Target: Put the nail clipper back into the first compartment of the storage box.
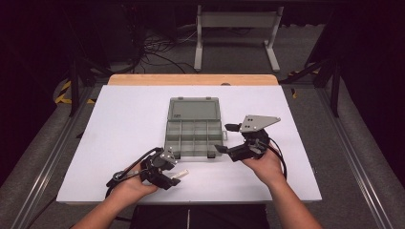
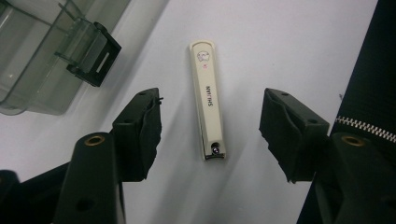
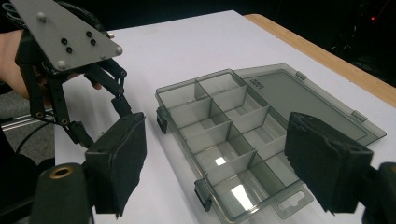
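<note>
A nail clipper [image 2: 208,101] is framed between the wide-open jaws of the left gripper [image 2: 210,133], untouched, on the white table [image 1: 124,124] just before the open box [image 1: 193,129]. The right gripper [image 3: 233,158] is held wide beside the box.

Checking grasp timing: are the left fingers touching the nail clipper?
Apart. The left gripper view shows bare table between the nail clipper and each of the fingers.

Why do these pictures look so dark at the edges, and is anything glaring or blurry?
High view: the white table is lit, the room around it dark. Right gripper view: lamp glare on the organizer box floor, near claw blurred. Left gripper view: nail clipper sharp, soft shadows beside it.
</note>
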Tool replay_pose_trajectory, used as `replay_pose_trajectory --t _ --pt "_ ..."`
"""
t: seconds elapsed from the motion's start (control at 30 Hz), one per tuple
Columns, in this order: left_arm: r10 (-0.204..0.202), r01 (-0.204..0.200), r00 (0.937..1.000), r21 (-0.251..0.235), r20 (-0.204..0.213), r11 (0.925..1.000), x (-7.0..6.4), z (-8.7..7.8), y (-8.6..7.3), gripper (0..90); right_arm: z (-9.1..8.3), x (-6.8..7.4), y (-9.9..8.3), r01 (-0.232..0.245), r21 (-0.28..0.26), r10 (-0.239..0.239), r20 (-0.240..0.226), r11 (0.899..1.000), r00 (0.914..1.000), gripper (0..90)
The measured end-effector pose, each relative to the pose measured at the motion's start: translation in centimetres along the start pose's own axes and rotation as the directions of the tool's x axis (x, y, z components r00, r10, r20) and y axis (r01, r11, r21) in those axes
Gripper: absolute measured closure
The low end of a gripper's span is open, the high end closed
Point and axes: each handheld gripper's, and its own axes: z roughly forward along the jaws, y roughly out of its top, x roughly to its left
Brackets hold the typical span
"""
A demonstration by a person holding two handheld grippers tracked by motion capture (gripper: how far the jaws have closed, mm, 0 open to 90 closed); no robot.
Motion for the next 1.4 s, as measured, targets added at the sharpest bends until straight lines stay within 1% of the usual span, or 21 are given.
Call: replay_pose_trajectory --t 0.17,0.2,0.27,0.3,0.4,0.47,0.5,0.67,0.73,0.8,0.9,1.17,1.27,1.4 --pt "-0.001 0.001 1.0000 0.018 0.000 0.9998 -0.1 0.4 0.1 46.9 0.1 0.0 0.0 -0.002 0.005 0.002 -0.002 1.000 1.0000 21.3" --pt "-0.002 0.002 1.0000 0.023 -0.002 0.9997 -0.1 0.5 0.1 46.9 0.1 0.0 -0.1 -0.002 0.006 0.002 -0.003 1.000 1.0000 21.4" --pt "0.000 0.000 1.0000 0.047 0.000 0.9989 -0.2 0.6 0.1 49.1 0.1 0.0 0.0 -0.001 0.005 0.001 -0.004 1.000 1.0000 21.4" --pt "0.009 -0.009 1.0000 0.062 0.003 0.9980 -0.2 0.8 0.1 50.3 0.1 0.0 0.0 0.000 0.005 0.000 -0.003 1.000 1.0000 21.4" --pt "0.020 -0.018 0.9997 0.078 -0.017 0.9968 -0.4 0.8 0.1 53.6 0.1 0.0 0.0 0.002 0.003 -0.002 -0.004 1.000 1.0000 21.4" --pt "0.019 -0.017 0.9996 0.081 -0.023 0.9966 -0.5 0.8 0.2 58.3 0.1 0.0 0.0 0.001 0.003 -0.001 -0.005 1.000 1.0000 21.4" --pt "0.017 -0.014 0.9995 0.079 -0.027 0.9967 -0.5 0.8 0.1 58.3 0.1 0.0 0.0 -0.001 0.004 0.001 -0.008 1.000 1.0000 21.4" --pt "0.015 -0.012 0.9991 0.089 -0.038 0.9960 -0.5 0.7 0.1 68.6 0.2 0.0 0.0 0.002 0.008 -0.002 -0.007 1.000 1.0000 21.5" --pt "0.016 -0.013 0.9991 0.094 -0.040 0.9955 -0.5 0.7 0.2 74.7 0.3 0.0 -0.1 0.000 0.009 0.000 -0.009 1.000 1.0000 21.6" --pt "0.016 -0.012 0.9991 0.099 -0.040 0.9950 -0.5 0.7 0.2 76.7 0.3 0.0 -0.1 -0.004 0.009 0.004 -0.013 1.000 0.9999 21.6" --pt "0.015 -0.011 0.9990 0.100 -0.041 0.9949 -0.6 0.7 0.2 77.2 0.5 0.1 0.0 0.005 0.011 -0.005 -0.016 1.000 0.9999 21.8" --pt "0.014 -0.010 0.9992 0.109 -0.037 0.9940 -0.4 0.5 0.3 77.5 0.4 -0.1 -0.2 -0.006 0.010 0.006 -0.010 1.000 0.9999 21.9" --pt "0.011 -0.009 0.9997 0.087 -0.022 0.9961 -0.4 -0.2 0.4 77.6 0.4 -0.1 -0.2 -0.009 0.014 0.009 -0.010 1.000 0.9999 21.9" --pt "0.020 -0.019 0.9995 0.067 -0.023 0.9976 -0.4 -1.0 0.7 77.7 0.5 -0.2 -0.2 -0.010 0.015 0.010 -0.006 1.000 0.9999 21.9"
